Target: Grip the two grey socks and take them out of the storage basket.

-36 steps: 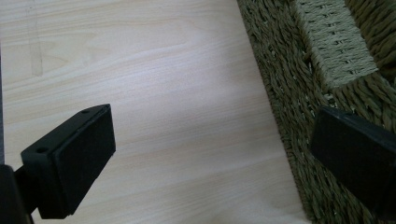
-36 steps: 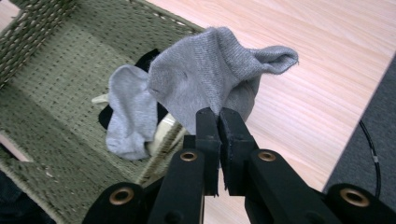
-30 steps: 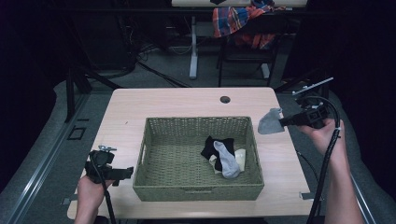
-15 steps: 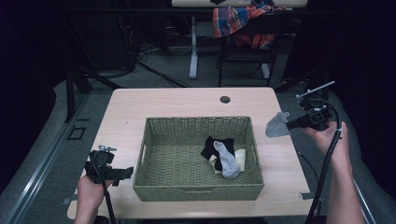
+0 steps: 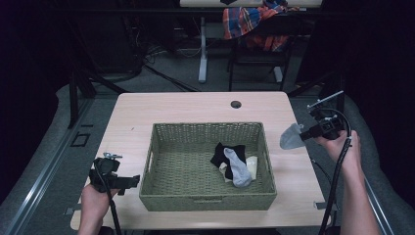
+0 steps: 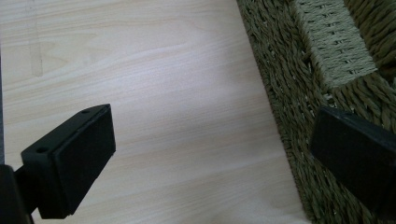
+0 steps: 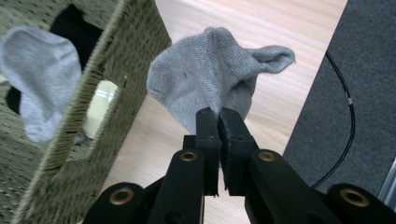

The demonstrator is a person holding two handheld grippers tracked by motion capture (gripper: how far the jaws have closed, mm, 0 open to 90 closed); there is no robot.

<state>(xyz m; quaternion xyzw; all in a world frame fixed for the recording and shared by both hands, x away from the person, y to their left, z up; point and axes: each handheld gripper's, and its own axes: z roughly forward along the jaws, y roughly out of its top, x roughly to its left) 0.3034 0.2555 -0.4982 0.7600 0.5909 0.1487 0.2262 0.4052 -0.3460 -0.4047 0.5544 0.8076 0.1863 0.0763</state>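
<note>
**Grey sock pinched beside the basket**

Our right gripper (image 5: 307, 135) has its jaws pressed together on a grey sock (image 5: 291, 136), which hangs in the air over the table (image 5: 186, 105) just off the basket's (image 5: 205, 200) right wall. In the right gripper view the sock (image 7: 210, 77) bunches up above the closed fingertips, with the woven wall close at the left and the wooden top below it.

Inside the basket we see a small heap toward the right: a black sock (image 5: 224, 152), a second grey sock (image 5: 239, 169) lying across it, and a pale one (image 5: 251, 163) beneath.

Our left gripper (image 5: 128, 181) sits low at the table's near left, beside the basket's left wall. Its jaws stand wide apart, with nothing between them but bare wood; one pad (image 6: 359, 161) lies in front of the wicker.
</note>
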